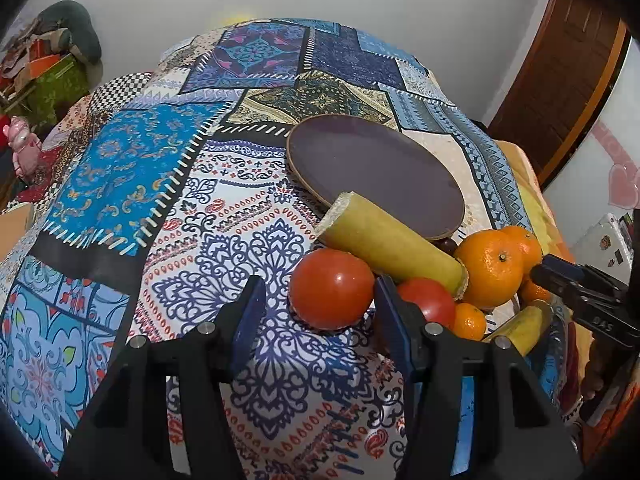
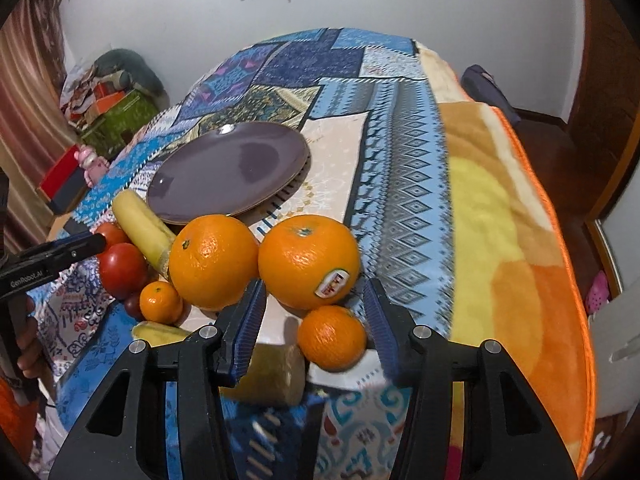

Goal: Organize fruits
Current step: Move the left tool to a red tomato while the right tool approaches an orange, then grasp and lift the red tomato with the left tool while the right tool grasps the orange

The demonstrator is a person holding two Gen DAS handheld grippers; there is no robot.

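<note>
1. My left gripper [image 1: 320, 312] had its jaws apart, nothing clamped. A tomato [image 1: 331, 288] sat between the blue pads at their tips; I could not tell whether either pad touched it.
2. My right gripper [image 2: 314, 318] was likewise apart and empty. A small orange [image 2: 332, 338] lay between its pads, nearer the right one, with no clear press on it.
3. Fruit lay heaped at the near edge of the table [image 1: 120, 168], just near of the empty purple plate [image 1: 376, 172].
4. Pile contents, right-wrist view: two big oranges [image 2: 214, 260] side by side, the right one [image 2: 309, 261] bearing a sticker; a second small orange [image 2: 160, 302] to their left; a second tomato [image 2: 122, 268] further left.
5. Key relation, judged: each target lay straight ahead of its own gripper, the plate beyond it on the far side. Left hand was nearer the tomatoes, right hand nearer the oranges.
6. Round fruit had no long axis to align to. The yellow cut stick [image 1: 394, 246] did: it ran from far-left to near-right, far end resting at the plate rim, near end against a big orange.
7. Another cut piece [image 2: 276, 376] lay under the right gripper, partly hidden.
8. Risk, judged: lifting a tomato could shift the stick leaning on the pile.
</note>
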